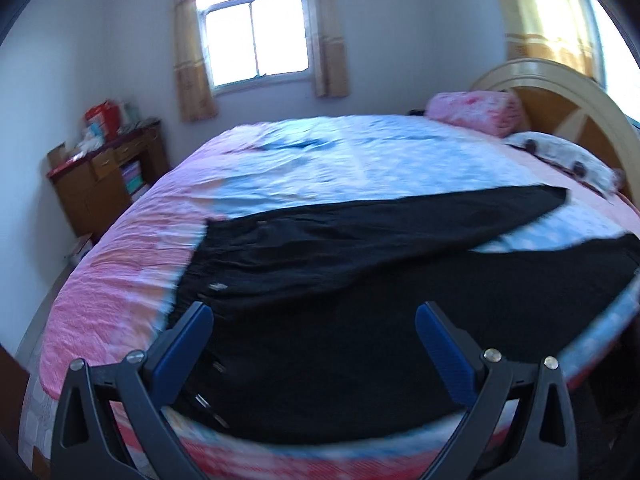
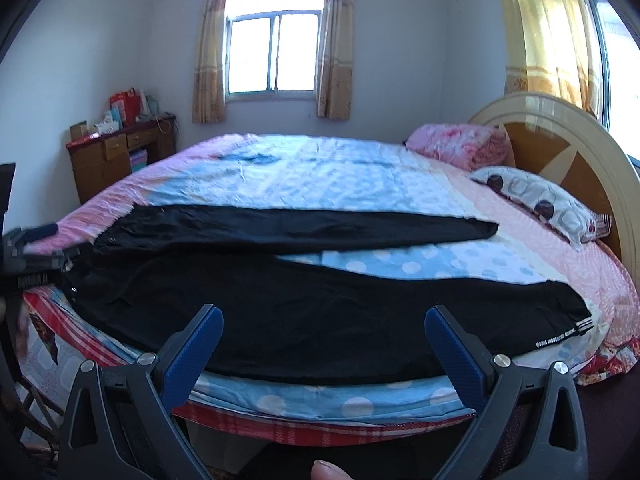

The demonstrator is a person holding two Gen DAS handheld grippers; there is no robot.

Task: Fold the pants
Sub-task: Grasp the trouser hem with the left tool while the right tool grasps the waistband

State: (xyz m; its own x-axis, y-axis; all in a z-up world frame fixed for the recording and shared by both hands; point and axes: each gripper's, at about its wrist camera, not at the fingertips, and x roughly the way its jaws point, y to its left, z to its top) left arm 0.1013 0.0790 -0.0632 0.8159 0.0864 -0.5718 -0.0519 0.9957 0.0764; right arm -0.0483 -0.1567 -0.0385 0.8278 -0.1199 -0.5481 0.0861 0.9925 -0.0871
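right gripper [image 2: 324, 320] spread wide w/ nothing between its blue pads, hovering over the near leg of the black pants [image 2: 280, 312], a fingertip [image 2: 330, 472] showing at the bottom edge; left gripper [image 1: 314, 318] likewise released & empty, above the waistband end of the pants [image 1: 320, 280], and seen at the far left of the right view [image 2: 30, 252]. pants lie flat on the bed [image 2: 340, 176], waist left, legs splayed in a v toward the headboard [image 2: 560, 140]. beyond: spotted pillow [image 2: 540, 200], pink folded quilt [image 2: 456, 146], wooden desk [image 2: 116, 156], curtained window [image 2: 274, 52].
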